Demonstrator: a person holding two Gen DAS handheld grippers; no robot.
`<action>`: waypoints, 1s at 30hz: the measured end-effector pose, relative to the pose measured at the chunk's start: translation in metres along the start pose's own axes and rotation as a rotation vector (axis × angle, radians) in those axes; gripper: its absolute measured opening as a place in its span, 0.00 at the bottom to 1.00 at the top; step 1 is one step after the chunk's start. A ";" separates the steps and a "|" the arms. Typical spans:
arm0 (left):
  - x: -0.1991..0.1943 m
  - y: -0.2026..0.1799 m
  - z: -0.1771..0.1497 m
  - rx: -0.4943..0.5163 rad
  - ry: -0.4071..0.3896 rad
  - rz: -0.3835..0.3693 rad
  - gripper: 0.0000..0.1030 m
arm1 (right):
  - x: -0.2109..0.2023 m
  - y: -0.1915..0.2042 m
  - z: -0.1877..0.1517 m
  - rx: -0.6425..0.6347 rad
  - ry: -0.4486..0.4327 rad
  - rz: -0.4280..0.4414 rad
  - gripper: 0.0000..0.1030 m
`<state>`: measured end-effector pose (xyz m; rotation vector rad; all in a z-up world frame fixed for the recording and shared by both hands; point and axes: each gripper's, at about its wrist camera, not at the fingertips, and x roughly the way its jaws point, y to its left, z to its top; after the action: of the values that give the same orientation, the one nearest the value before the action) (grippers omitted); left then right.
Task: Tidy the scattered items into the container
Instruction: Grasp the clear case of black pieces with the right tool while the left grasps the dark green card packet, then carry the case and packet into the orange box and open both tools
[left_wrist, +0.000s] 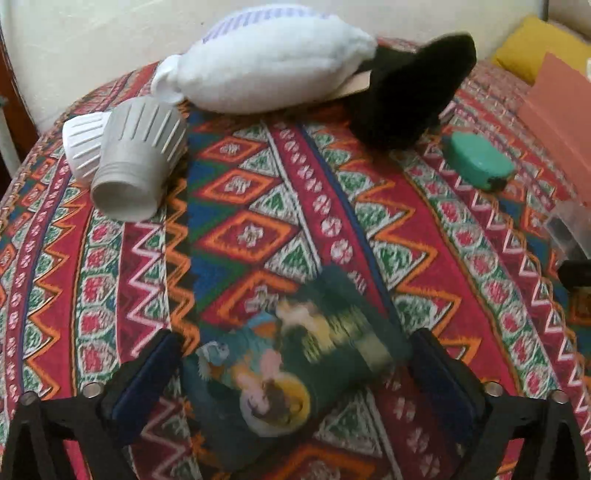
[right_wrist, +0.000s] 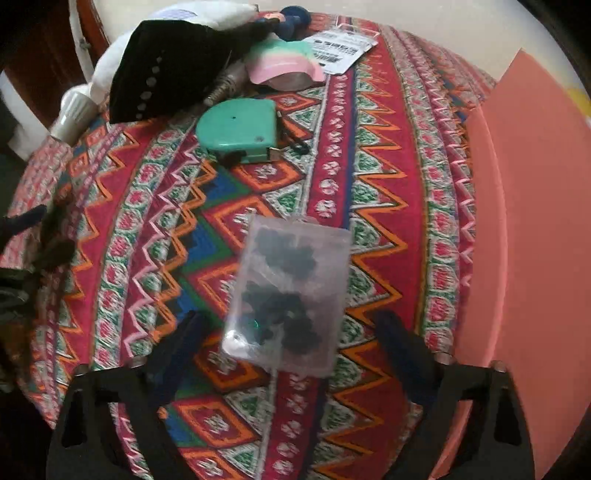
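Observation:
A dark green picture-printed box (left_wrist: 295, 369) lies on the patterned cloth (left_wrist: 258, 206), between the fingers of my left gripper (left_wrist: 295, 334). The jaws stand open with the pads close beside both its ends. A clear plastic case (right_wrist: 291, 295) of small dark pieces lies between the fingers of my right gripper (right_wrist: 288, 321), open with a gap on each side. The salmon-coloured container (right_wrist: 535, 240) stands to the right of the case, and its wall (left_wrist: 554, 99) shows at the right edge of the left wrist view.
A green tape measure (right_wrist: 238, 129), a black pouch (right_wrist: 166, 66), a white plush cushion (left_wrist: 269, 66), two ribbed cups (left_wrist: 136, 155), a pink and green item (right_wrist: 284, 62) and a paper tag (right_wrist: 340, 48) lie at the back. A yellow cushion (left_wrist: 535, 48) sits behind the container.

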<state>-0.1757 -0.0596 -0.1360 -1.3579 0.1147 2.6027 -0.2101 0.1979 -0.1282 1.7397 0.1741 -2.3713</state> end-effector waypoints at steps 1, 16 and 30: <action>-0.002 0.002 0.002 -0.005 -0.012 -0.011 0.69 | -0.005 0.003 0.003 -0.023 -0.029 0.005 0.53; -0.130 -0.013 0.029 -0.057 -0.344 -0.143 0.05 | -0.108 0.027 0.013 -0.042 -0.359 0.191 0.54; -0.246 -0.129 0.081 0.124 -0.626 -0.293 0.05 | -0.287 0.003 -0.042 0.018 -0.874 0.198 0.54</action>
<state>-0.0760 0.0443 0.1145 -0.4355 -0.0191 2.5755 -0.0872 0.2282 0.1327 0.5571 -0.1454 -2.7100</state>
